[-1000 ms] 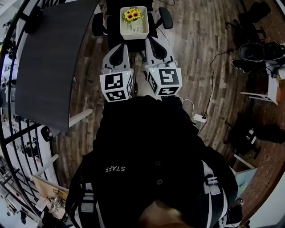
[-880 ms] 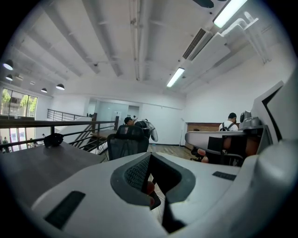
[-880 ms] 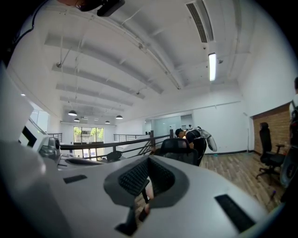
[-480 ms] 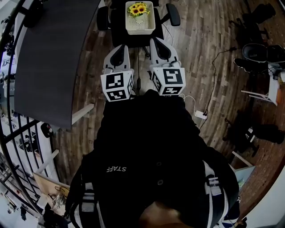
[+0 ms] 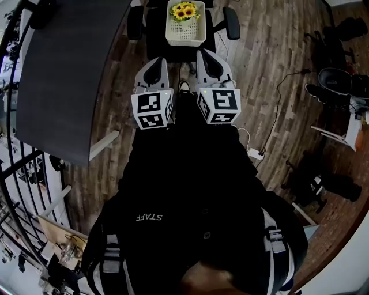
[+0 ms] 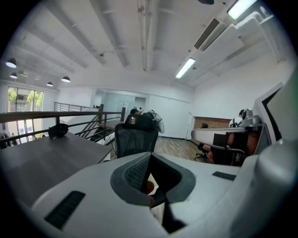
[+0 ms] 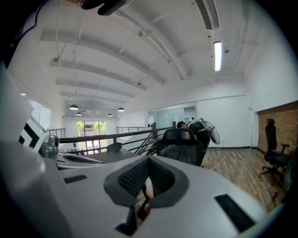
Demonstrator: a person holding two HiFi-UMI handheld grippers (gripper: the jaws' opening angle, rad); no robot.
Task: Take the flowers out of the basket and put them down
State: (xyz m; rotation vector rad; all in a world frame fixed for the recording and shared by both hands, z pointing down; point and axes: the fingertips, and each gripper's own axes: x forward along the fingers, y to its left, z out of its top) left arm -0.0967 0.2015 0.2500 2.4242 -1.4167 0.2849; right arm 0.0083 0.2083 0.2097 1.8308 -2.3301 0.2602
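A white basket (image 5: 185, 39) stands on the seat of a black office chair (image 5: 154, 26) at the top of the head view. Yellow sunflowers (image 5: 184, 11) fill its far end. My left gripper (image 5: 153, 62) and right gripper (image 5: 207, 57) are held side by side close to my body, both pointing at the chair and short of the basket. Each is shut with nothing between the jaws. The left gripper view looks over shut jaws (image 6: 150, 186) at the chair's mesh back (image 6: 135, 137). The right gripper view shows the same over its own shut jaws (image 7: 146, 188), and the basket is hidden in both.
A large grey desk (image 5: 63, 75) lies to the left of the chair, with a black railing beyond it. A cable and a white power strip (image 5: 255, 153) lie on the wooden floor to the right. More chairs and bags (image 5: 337, 80) stand at the far right.
The chair and basket have slid up and right in the head view, and the two grippers now sit a little nearer to the chair. Both stay shut.
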